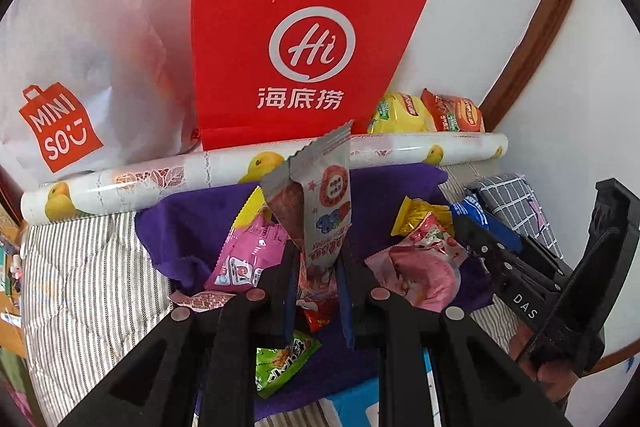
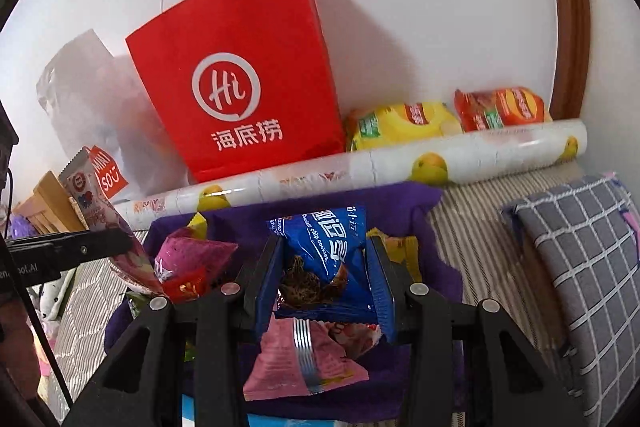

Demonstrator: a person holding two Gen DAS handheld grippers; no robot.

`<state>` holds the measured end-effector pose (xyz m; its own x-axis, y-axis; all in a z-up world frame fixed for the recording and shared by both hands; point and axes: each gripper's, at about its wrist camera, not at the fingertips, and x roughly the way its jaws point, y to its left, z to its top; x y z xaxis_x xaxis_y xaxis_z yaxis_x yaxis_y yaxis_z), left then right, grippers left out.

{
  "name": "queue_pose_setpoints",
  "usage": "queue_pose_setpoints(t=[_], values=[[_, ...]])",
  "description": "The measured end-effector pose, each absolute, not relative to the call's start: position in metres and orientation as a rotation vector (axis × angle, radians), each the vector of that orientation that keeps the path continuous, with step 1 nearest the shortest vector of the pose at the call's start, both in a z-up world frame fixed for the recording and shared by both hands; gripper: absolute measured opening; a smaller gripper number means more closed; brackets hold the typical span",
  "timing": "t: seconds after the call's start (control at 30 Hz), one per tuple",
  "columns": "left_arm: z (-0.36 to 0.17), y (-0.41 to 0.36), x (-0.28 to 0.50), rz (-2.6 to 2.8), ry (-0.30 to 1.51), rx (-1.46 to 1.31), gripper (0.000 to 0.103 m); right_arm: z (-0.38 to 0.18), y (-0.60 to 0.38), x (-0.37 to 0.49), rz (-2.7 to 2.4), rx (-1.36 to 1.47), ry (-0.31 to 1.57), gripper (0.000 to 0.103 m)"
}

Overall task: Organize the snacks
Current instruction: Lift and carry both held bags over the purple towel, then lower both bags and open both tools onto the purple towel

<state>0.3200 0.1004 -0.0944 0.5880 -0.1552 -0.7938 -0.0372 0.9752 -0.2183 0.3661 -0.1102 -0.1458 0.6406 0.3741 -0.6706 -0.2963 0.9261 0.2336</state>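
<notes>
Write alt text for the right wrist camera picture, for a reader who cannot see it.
The right gripper has its fingers closed on a blue cookie packet above a purple cloth strewn with snacks. Behind stand a red paper bag and a fruit-printed roll; at left, the left gripper holds a grey-and-pink packet.

Two grippers, one packet each: grey-and-red packet (image 1: pixel 320 211) on the left, blue cookie packet (image 2: pixel 324 251) on the right. Two bags by the wall, one red (image 1: pixel 296 35), one white (image 1: pixel 76 75). One fruit-print roll (image 1: pixel 400 151). Two big packs behind it, yellow (image 2: pixel 400 125) and orange (image 2: pixel 504 109). One purple cloth (image 1: pixel 192 223), one checked cushion (image 2: pixel 584 267). Loose packets on the cloth overlap; no exact count.
</notes>
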Motion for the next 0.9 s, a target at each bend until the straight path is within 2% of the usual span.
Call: queue_pose_setpoints(t=[0.9], values=[[-0.107, 0.104, 0.326, -0.045, 0.975, -0.235, 0.017, -0.169, -0.104, 0.368, 0.347, 0.020, 0.821, 0.042]])
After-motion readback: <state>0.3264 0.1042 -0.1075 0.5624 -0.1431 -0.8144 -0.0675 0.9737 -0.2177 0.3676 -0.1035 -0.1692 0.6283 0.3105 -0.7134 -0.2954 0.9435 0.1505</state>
